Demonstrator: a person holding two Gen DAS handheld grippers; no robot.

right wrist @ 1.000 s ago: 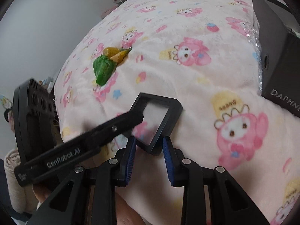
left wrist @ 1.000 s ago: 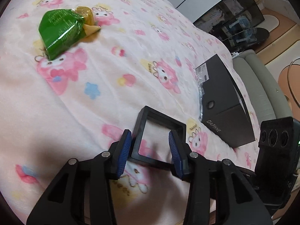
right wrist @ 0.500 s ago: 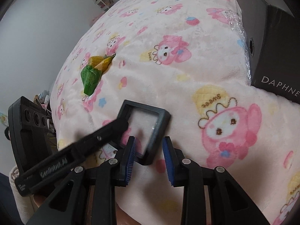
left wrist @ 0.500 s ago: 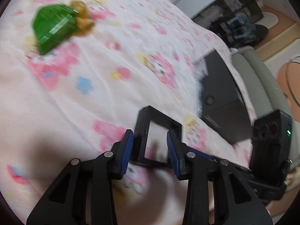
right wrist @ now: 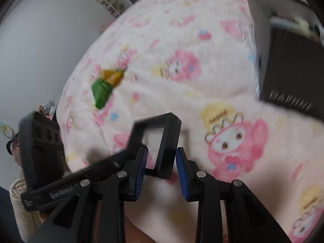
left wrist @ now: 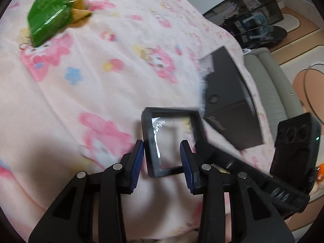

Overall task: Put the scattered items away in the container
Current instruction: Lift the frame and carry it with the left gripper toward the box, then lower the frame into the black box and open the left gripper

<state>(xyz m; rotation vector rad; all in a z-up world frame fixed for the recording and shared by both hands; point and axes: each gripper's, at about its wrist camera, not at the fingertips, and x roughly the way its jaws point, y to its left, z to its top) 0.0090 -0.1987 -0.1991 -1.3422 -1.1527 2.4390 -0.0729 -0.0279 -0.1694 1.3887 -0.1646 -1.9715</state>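
Pink blanket (left wrist: 85, 93): soft fleece printed with cartoon rabbits, flowers and yellow hats; it covers the whole bed and everything rests on or above it.

Box (left wrist: 228, 103): black, rectangular, lying on the blanket at its right edge in the left wrist view, with crinkled clear wrap along its near side. Pale lettering runs along one face; in the right wrist view (right wrist: 291, 68) it reads roughly as DAPHNE, blurred. Its inside cannot be seen from either camera.

Green packet (left wrist: 48, 20): shiny green wrapper, far across the blanket, well apart from the grippers.

Yellow packet (left wrist: 78, 6): touching the green packet's far side, partly tucked behind it; both are blurred in the right wrist view.

Frame (left wrist: 172, 139): black square case with a clear film window that shows a bright glare streak and the blanket through it. It sits tilted, between both pairs of fingers, near the box's corner. In the right wrist view (right wrist: 168, 139) one black side bar lies between the blue pads.

Left gripper (left wrist: 162, 158): jaws partly open, spanning the frame's lower part; the left blue pad touches the frame's edge, the right pad overlaps its other side. Whether it truly pinches cannot be told.

Right gripper (right wrist: 161, 166): jaws partly open around the frame's side bar, with a visible gap at the right pad.
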